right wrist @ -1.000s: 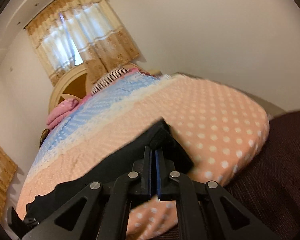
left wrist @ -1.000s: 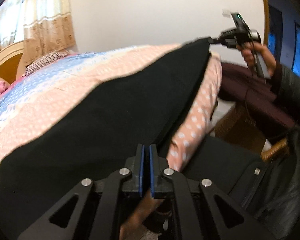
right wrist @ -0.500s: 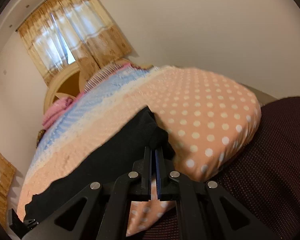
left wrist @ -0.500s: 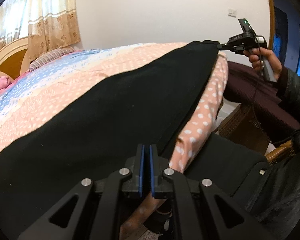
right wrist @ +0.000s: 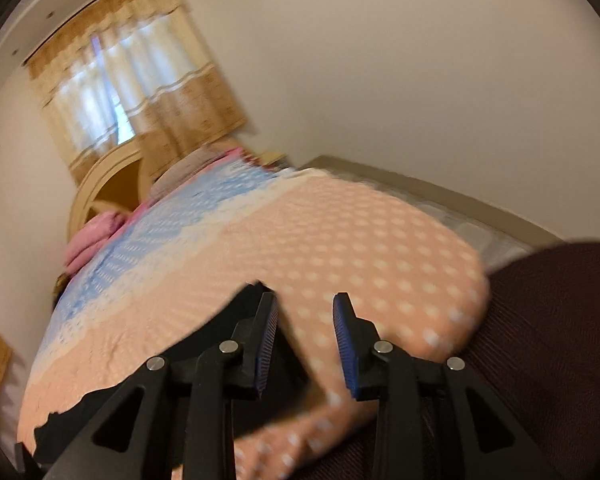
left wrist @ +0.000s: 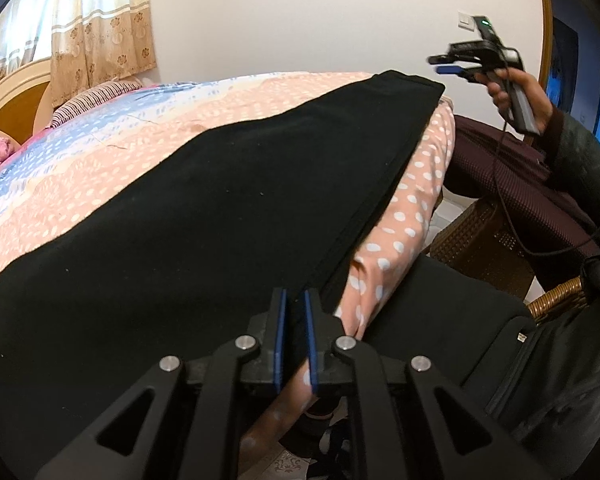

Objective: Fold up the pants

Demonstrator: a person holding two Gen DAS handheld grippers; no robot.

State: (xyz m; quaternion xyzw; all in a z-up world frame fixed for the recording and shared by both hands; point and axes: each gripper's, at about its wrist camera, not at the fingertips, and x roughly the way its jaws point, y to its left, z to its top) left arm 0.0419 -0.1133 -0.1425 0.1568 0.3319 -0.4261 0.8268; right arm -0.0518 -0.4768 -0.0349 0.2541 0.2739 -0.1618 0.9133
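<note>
Bed (left wrist: 100, 152) under a soft dotted peach-and-blue quilt; black pants (left wrist: 204, 216), matte knit, lie flat along its near edge, long axis running from left gripper (left wrist: 296, 332) toward right gripper (right wrist: 305, 344). Left jaws opening, hem between them, apparently no longer pinched. Right jaws opening, spread, empty, lifted clear of the far end, so the left is nearer.

Each tool is black, with angular linkage arms, round silver screws and blue ribbed pads (right wrist: 266, 334). The right tool (left wrist: 446, 64) carries a grey handle, a green light and a trailing black cable. The sleeve (left wrist: 580, 160) is dark.
</note>
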